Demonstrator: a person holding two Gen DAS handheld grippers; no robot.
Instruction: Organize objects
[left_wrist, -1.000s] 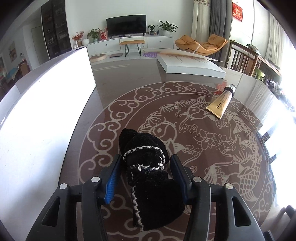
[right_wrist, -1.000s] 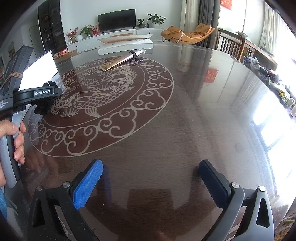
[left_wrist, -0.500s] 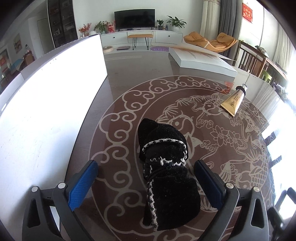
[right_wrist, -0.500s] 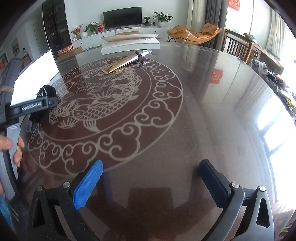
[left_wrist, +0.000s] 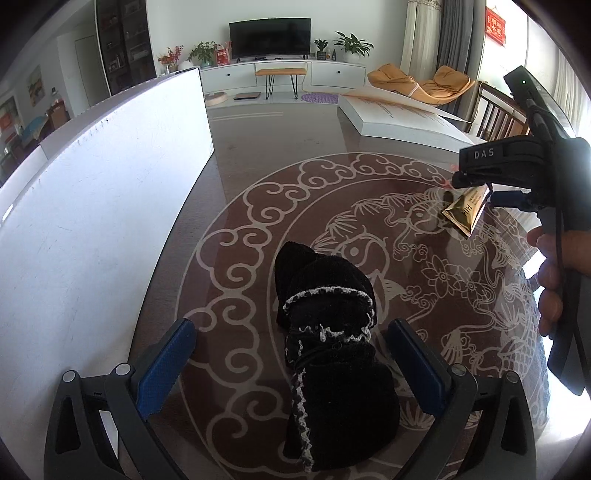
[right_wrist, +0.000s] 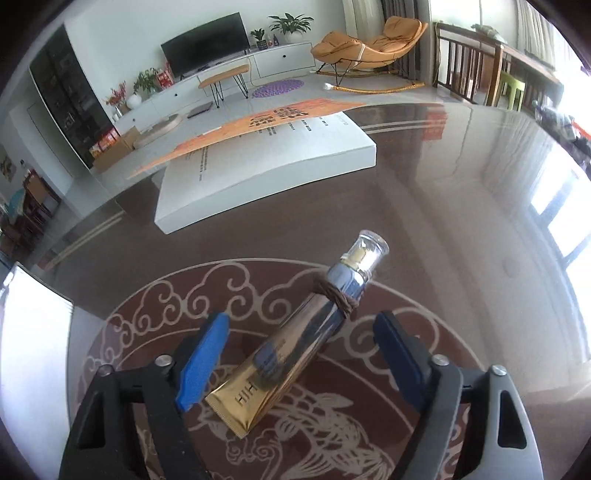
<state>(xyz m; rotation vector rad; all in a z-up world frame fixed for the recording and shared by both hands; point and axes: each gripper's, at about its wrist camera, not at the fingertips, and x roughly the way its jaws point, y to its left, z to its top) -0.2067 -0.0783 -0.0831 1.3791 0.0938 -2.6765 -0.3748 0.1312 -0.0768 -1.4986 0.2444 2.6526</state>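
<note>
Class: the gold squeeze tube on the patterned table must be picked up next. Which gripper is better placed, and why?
Right. The right gripper already straddles the gold squeeze tube, jaws just closing; the left gripper stands open around the black knitted pouch.

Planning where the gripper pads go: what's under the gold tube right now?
Under the gold tube only the patterned table shows. The strip directly beneath it is covered, so anything there can't be seen.

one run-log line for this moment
left gripper: open, straddling black pouch | right gripper: closing around gold tube, pads not touching | table
</note>
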